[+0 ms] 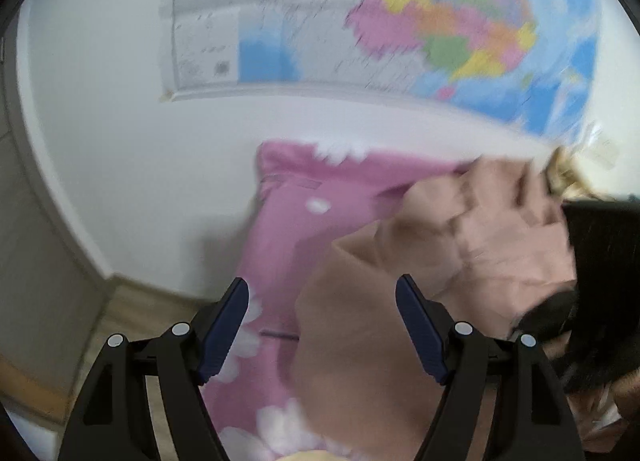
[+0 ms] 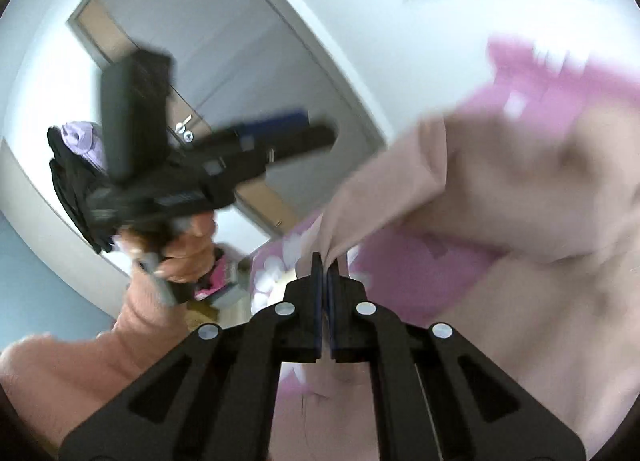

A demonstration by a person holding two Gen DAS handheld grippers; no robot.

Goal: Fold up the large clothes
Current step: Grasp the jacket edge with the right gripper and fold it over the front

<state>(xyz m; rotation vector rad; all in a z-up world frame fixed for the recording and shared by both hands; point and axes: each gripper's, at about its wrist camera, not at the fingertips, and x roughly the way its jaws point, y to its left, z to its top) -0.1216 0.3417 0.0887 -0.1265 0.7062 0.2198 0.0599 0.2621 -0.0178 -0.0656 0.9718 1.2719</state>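
Beige knit garment (image 2: pixel 500 221): soft, limp, light, prob. non-slip; heaped on pink floral bedding (image 1: pixel 288 229), near-right. Right gripper (image 2: pixel 325 261) pinching edge fold. Left gripper (image 1: pixel 322 325) spread, empty. Best hold: hem/corners, both sides.

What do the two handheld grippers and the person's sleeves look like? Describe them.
Both the left gripper and right gripper are matte black plastic with cut-out triangular arms, round silver pivot pins and dark blue pads on the jaws. In the right wrist view, the left gripper has a black boxy block on top. The left sleeve is peach-pink fabric. No cables or markings are readable.
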